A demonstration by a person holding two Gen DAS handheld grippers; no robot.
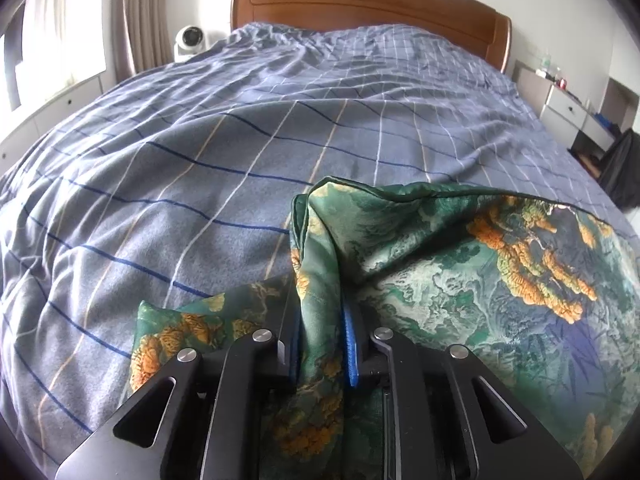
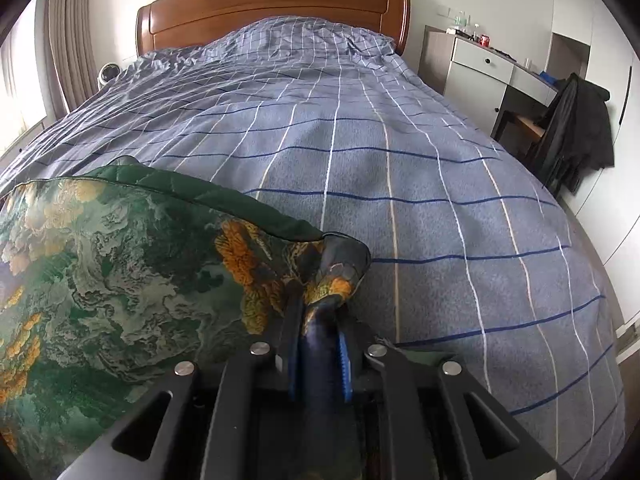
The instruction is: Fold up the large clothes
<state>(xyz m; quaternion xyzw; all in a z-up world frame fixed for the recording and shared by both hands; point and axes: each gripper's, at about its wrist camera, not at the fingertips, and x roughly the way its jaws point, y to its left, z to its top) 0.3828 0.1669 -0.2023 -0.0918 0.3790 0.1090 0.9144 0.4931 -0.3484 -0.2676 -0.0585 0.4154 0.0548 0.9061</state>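
A green garment with orange and teal landscape print (image 1: 460,264) is held up over the foot of the bed. My left gripper (image 1: 320,320) is shut on a bunched corner of its left edge, cloth pinched between the blue pads (image 1: 350,344). The garment stretches to the right from there. In the right wrist view the same garment (image 2: 120,264) spreads to the left. My right gripper (image 2: 318,328) is shut on its right corner, cloth bunched between the blue pads (image 2: 344,360). The top edge sags between the two grippers.
The bed (image 1: 240,140) has a blue-grey checked cover and a brown wooden headboard (image 2: 272,4). A white fan (image 1: 190,42) stands left of the bed. A white dresser (image 2: 484,76) and a chair with a black coat (image 2: 576,128) stand on the right.
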